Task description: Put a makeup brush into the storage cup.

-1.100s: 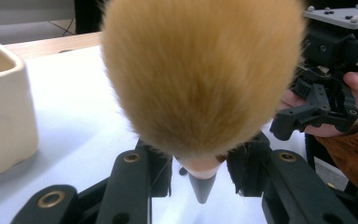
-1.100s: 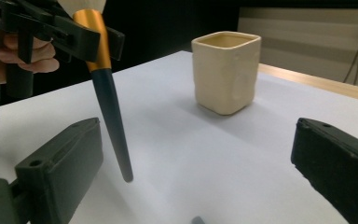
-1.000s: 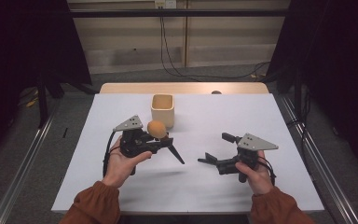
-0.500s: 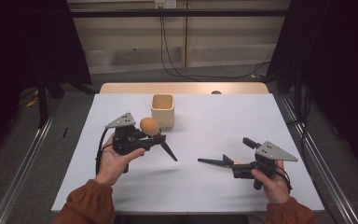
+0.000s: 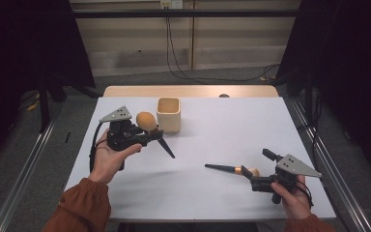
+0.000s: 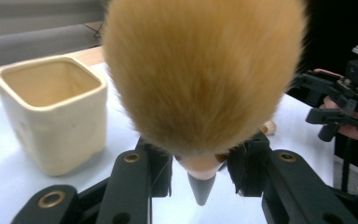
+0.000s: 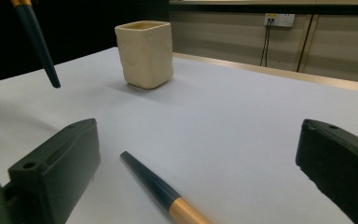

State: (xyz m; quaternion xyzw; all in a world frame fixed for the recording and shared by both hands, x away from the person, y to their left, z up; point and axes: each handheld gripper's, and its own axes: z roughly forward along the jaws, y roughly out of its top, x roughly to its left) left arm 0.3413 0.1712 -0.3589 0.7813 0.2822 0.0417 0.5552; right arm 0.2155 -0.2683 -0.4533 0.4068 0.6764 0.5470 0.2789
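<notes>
Soft fluffy tan brush head [image 6: 200, 70], glossy cream ceramic cup [image 6: 51, 116], matt white table [image 5: 222, 125], matt black plastic fingers [image 7: 56, 163]

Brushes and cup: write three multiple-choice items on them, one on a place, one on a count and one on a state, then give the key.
1. Where does the cream cup stand?
A) just beside the held brush
B) on the floor
C) inside the right gripper

2. How many brushes are there?
A) one
B) two
C) four

3. The lying brush is:
A) clamped upright
B) flat on the table between open fingers
C) inside the cup

Key:
1 A, the cup sits right next to the fluffy head in the left gripper.
2 B, one is held and one is lying.
3 B, the right gripper view shows its fingers wide apart on either side of the handle.
</notes>
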